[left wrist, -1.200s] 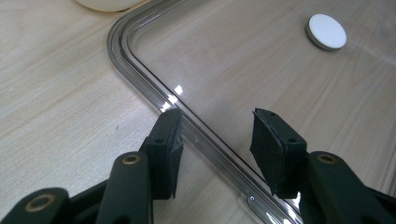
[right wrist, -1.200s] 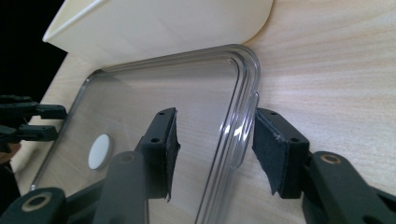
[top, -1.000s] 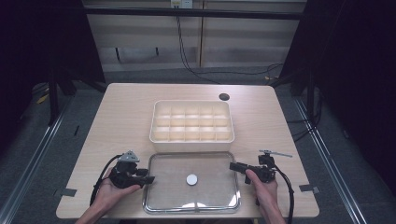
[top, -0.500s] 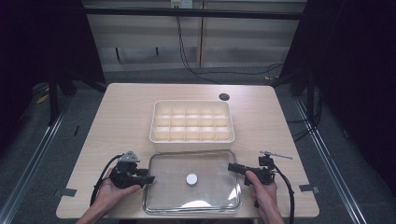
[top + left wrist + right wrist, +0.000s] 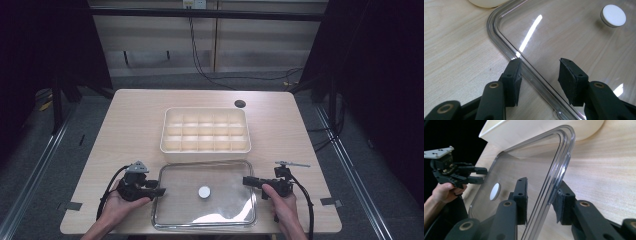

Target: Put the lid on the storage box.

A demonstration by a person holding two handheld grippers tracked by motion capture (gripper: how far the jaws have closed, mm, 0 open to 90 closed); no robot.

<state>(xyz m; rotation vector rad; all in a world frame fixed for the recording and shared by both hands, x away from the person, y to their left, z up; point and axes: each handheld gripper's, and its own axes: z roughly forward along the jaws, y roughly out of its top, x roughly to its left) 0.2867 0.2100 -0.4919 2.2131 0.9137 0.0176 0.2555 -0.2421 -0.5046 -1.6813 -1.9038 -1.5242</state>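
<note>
Now, my readout:
left gripper (image 5: 539,75): jaws apart, straddling clear lid (image 5: 574,42) rim
right gripper (image 5: 540,200): jaws just closing, lid rim between

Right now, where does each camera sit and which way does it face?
High view: fixed above the near table edge, facing forward and down on the light wooden table; both forearms, left gripper, right gripper.
Left gripper view: rides the left gripper, looking along open jaws astride the clear plastic lid's rim.
Right gripper view: rides the right gripper, whose jaws have just been closing around the opposite rim; left hand beyond.
Shared: lid, its white round knob, cream compartment box.
</note>
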